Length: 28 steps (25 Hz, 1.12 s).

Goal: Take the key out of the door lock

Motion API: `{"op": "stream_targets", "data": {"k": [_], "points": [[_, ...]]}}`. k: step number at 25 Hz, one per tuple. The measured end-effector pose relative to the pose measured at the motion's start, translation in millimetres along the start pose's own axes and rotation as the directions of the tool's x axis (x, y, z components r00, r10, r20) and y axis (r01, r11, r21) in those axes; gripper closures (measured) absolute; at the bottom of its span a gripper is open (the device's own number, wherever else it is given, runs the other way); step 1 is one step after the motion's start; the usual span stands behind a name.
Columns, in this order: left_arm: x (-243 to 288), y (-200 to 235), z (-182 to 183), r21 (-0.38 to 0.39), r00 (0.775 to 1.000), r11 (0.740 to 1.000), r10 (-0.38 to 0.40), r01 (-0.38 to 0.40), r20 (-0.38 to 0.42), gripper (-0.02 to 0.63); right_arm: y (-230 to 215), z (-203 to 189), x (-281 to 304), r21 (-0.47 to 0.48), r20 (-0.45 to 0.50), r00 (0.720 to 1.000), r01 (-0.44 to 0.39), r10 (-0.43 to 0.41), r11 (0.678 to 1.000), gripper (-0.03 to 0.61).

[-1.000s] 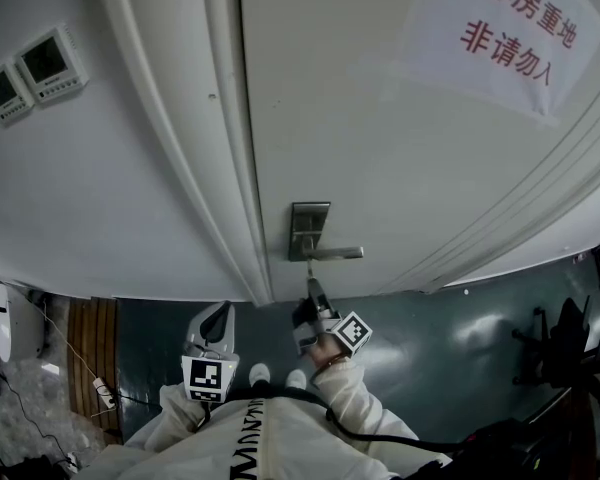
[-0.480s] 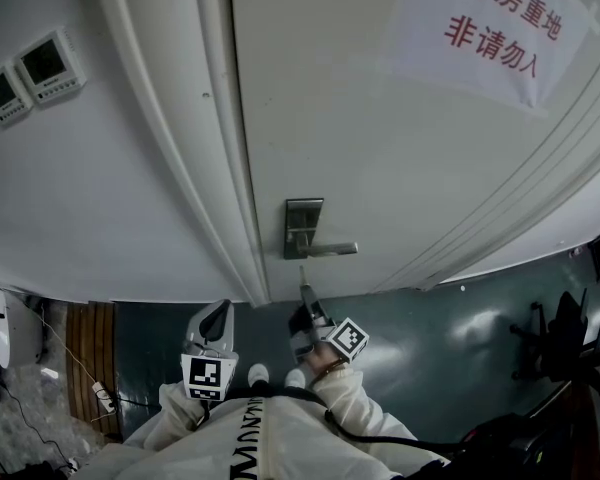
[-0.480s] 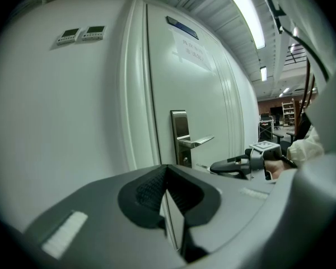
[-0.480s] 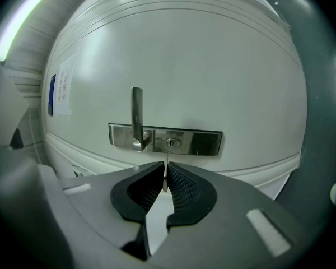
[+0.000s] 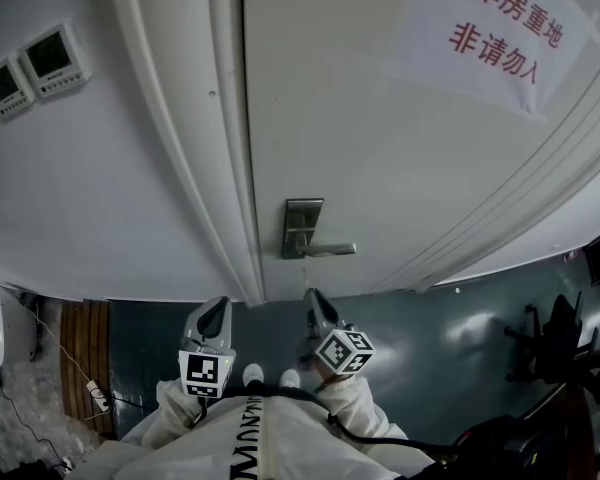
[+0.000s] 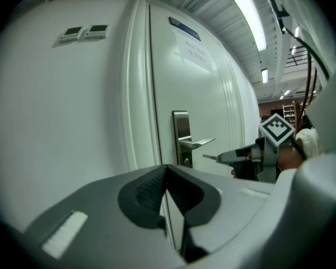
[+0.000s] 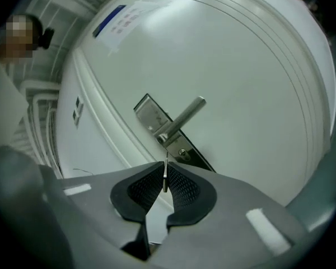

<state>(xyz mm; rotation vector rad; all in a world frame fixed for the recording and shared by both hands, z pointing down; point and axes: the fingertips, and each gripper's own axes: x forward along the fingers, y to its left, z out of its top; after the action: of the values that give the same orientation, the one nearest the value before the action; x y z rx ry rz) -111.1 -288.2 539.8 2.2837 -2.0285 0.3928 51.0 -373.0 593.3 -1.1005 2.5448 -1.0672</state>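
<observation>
- Silver flat metal key (image 7: 166, 174) sits clear of the brushed steel rectangular lock plate (image 7: 151, 115), pinched edge-on between ribbed black pads (image 7: 183, 187) of the right gripper (image 7: 165, 184).
- Grey left gripper (image 6: 168, 179): jaws together, empty.

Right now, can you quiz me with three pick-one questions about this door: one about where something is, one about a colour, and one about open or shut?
1. Where is the key?
A. in the lock
B. between the fingers of the right gripper
C. on the floor

2. What colour is the writing on the paper sign?
A. red
B. blue
C. green

3. How are the fingers of the left gripper?
A. wide open
B. shut on the key
C. shut with nothing in them

Answers:
1 B: the right gripper view shows the thin key pinched between the fingers.
2 A: the head view shows red characters on white paper.
3 C: the left gripper view shows the fingers together and empty.
</observation>
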Motion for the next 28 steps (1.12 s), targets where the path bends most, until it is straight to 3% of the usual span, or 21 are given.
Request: {"op": "stream_targets", "data": {"k": [2,4,8,10,12,16,22,28], "points": [[1,0,1,-0.008,1.0,1.0,-0.001,0.001,0.003,0.614,10,7,-3,-0.137,-0.002,1.0,0.029,-0.03,0.99,0.554],[3,-1,1,-0.013,1.0,1.0,-0.003,0.003,0.005,0.614,22,15,-7,-0.278,0.003,0.998,0.062,-0.064,0.959,0.554],[7,-2,5,-0.021,1.0,1.0,-0.005,0.005,0.013,0.614,37,30,-20,-0.528,0.052,0.99,0.139,-0.131,0.838,0.554],[8,-3,6,-0.028,1.0,1.0,-0.002,0.002,0.016,0.614,41,35,-28,-0.604,0.078,0.986,0.165,-0.148,0.78,0.554],[10,-5,7,-0.03,1.0,1.0,0.005,-0.004,0.017,0.614,43,39,-33,-0.638,0.089,0.984,0.175,-0.154,0.75,0.554],[12,-10,10,-0.022,0.999,0.999,0.025,-0.025,0.02,0.614,43,43,-39,-0.658,0.094,0.985,0.171,-0.145,0.734,0.554],[2,-18,11,-0.006,0.997,0.997,0.073,-0.072,0.024,0.614,35,44,-52,-0.631,0.091,0.989,0.148,-0.116,0.762,0.554],[-7,-30,9,0.001,0.998,0.999,0.045,-0.045,0.034,0.614,42,39,-68,-0.612,0.102,0.989,0.148,-0.107,0.777,0.554]]}}
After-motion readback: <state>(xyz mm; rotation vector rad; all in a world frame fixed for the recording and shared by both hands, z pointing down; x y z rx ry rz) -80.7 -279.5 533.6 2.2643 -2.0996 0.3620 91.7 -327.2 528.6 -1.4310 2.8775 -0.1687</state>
